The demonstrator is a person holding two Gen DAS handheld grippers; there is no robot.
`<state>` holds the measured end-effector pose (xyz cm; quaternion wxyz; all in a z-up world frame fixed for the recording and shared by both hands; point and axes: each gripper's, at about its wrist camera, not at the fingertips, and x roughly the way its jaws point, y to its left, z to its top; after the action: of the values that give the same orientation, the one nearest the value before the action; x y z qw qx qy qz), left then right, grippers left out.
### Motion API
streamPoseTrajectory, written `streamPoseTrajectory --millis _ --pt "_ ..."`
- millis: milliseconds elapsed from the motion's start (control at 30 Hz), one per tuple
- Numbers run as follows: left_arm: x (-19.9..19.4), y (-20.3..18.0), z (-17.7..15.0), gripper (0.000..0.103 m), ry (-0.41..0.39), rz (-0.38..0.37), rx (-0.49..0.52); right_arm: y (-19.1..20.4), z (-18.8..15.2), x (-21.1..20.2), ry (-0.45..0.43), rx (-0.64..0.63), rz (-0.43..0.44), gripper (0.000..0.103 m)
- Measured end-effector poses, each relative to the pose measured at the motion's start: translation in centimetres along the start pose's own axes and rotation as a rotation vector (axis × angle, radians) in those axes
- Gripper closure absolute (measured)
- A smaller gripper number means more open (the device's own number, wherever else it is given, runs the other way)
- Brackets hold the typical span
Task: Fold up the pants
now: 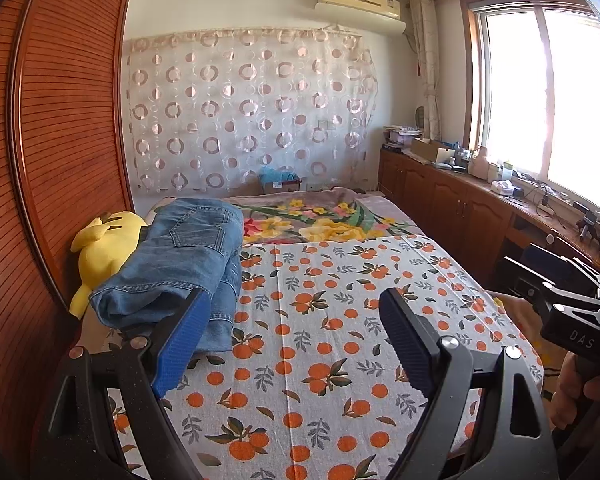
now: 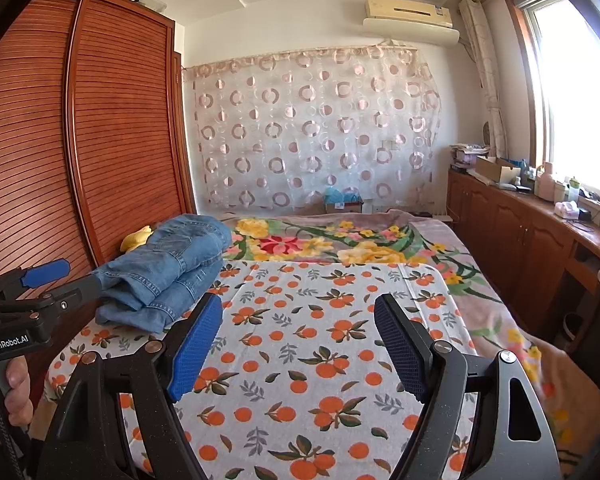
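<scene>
Nearest in, the left gripper (image 1: 294, 338) hangs with its blue-padded fingers spread wide and nothing between them, above the white cotton sheet printed with oranges and leaves (image 1: 312, 344). The right gripper (image 2: 298, 344) does the same, jaws apart and empty over the same sheet.

The pair of faded blue denim jeans (image 1: 188, 256) sits on the sheet's far left edge, already bundled into a thick folded stack, its upper part resting on a yellow plush toy (image 1: 100, 248) just beside the louvred reddish wooden wardrobe (image 1: 52, 128).

The risks, as I read them: that stack is perched on a soft, rounded toy, so a nudge from the left claw could tip it and let the layers slide open. The denim looks bulky, and one jaw's bite may catch only the top layer and peel the fold apart. The bundle also lies close to the bed's edge by the wardrobe, where a push could send it over.

Further back lies the grey floral blanket (image 2: 340, 240).

Writing: "GenRobot.AI" shows on the left handle in the right wrist view, and "DAS" on the right handle in the left wrist view.
</scene>
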<state>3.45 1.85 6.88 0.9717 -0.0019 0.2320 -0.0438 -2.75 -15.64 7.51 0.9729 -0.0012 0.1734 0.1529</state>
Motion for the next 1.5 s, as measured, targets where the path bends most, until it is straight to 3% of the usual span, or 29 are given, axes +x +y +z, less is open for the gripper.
streamPoseTrajectory --millis 1500 --pt "-0.18 -0.26 -0.06 0.016 -0.008 0.000 0.001 0.43 -0.09 -0.18 -0.004 0.001 -0.001 0.023"
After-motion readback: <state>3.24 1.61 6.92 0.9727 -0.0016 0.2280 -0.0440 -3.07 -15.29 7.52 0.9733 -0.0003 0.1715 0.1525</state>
